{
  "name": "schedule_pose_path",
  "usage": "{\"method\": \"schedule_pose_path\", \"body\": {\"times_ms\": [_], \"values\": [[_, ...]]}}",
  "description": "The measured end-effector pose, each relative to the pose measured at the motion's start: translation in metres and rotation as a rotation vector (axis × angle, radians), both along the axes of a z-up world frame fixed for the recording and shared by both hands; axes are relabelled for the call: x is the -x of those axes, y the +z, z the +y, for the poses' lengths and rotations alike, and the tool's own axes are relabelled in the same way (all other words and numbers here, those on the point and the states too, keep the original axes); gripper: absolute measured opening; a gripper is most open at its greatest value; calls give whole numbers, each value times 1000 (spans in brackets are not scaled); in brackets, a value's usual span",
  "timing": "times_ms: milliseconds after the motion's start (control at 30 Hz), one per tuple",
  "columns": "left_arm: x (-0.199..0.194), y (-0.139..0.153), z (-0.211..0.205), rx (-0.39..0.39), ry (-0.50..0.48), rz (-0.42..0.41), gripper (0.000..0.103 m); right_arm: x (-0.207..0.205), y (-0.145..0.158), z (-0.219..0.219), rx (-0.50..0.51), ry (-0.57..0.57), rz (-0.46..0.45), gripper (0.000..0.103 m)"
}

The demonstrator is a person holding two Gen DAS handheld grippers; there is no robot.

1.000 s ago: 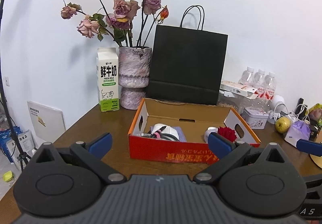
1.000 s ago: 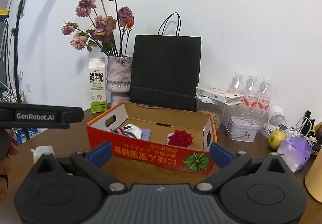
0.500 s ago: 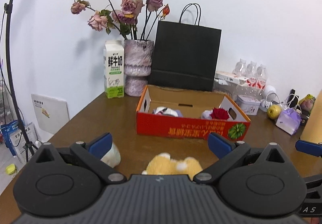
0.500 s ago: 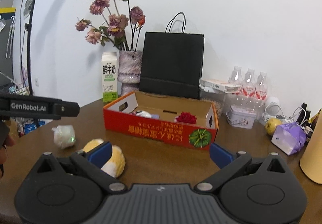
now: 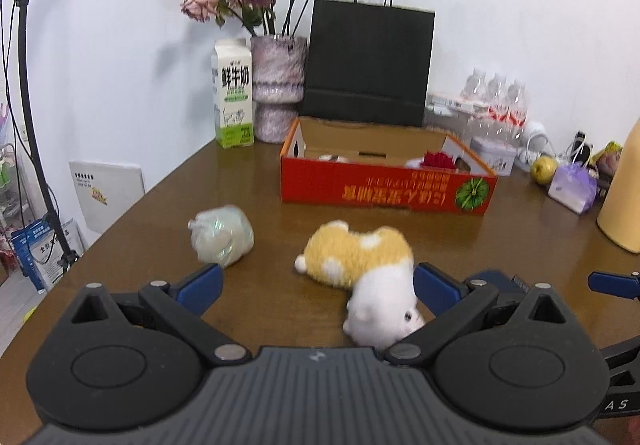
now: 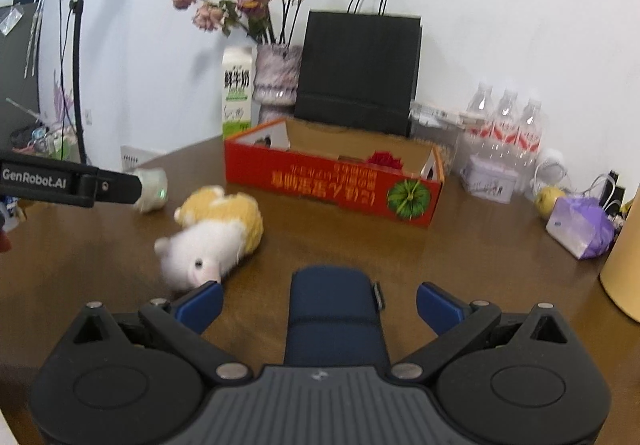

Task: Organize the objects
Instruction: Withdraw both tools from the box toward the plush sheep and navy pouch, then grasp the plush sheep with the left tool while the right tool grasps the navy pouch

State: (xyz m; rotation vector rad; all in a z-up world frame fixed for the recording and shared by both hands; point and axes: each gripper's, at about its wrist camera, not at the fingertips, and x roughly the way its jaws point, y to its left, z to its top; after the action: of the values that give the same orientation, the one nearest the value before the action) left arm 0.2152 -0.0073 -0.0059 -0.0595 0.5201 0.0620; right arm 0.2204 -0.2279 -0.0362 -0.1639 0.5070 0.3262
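A yellow and white plush toy (image 5: 362, 263) lies on the brown table (image 5: 160, 205) in front of the red cardboard box (image 5: 384, 187); it also shows in the right wrist view (image 6: 216, 233). A pale wrapped bundle (image 5: 222, 235) lies to its left. My left gripper (image 5: 316, 289) is open, with the plush's white head by its right finger. My right gripper (image 6: 318, 305) is open, and a dark blue case (image 6: 334, 315) lies on the table between its fingers. The box (image 6: 332, 185) holds a red rose (image 6: 384, 159) and other items.
Behind the box stand a milk carton (image 5: 234, 95), a vase of dried roses (image 5: 278, 83) and a black paper bag (image 5: 366, 65). Water bottles (image 6: 506, 121), a tin (image 6: 488, 179), an apple (image 5: 543, 167), a purple packet (image 6: 580, 225) and a tan cylinder (image 5: 620, 197) crowd the right side.
Both grippers have pulled back from the box and tilted down. The plush, the bundle and the blue case have come into view near the fingers.
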Motion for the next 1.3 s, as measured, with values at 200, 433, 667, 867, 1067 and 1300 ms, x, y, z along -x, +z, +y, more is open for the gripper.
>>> {"method": "schedule_pose_path", "body": {"times_ms": [200,433,667,867,1067,1300], "values": [[1,-17,0,-3,2,64,103,-8,-25,-6,53,6,73,103],[0,-27,-2,-13,-4,101,103,-38,-48,-13,86,-9,167,103],[-4,-31,-6,-22,-6,128,103,-68,-54,-19,-13,-7,227,103],[-6,-32,-9,-28,-10,136,103,-70,-56,-20,-20,-10,203,102],[-9,-33,-12,-34,-14,143,103,-56,-52,-14,-16,30,142,67],[-15,-32,-16,-36,-29,139,103,-50,-45,-27,-65,-47,81,61]]}}
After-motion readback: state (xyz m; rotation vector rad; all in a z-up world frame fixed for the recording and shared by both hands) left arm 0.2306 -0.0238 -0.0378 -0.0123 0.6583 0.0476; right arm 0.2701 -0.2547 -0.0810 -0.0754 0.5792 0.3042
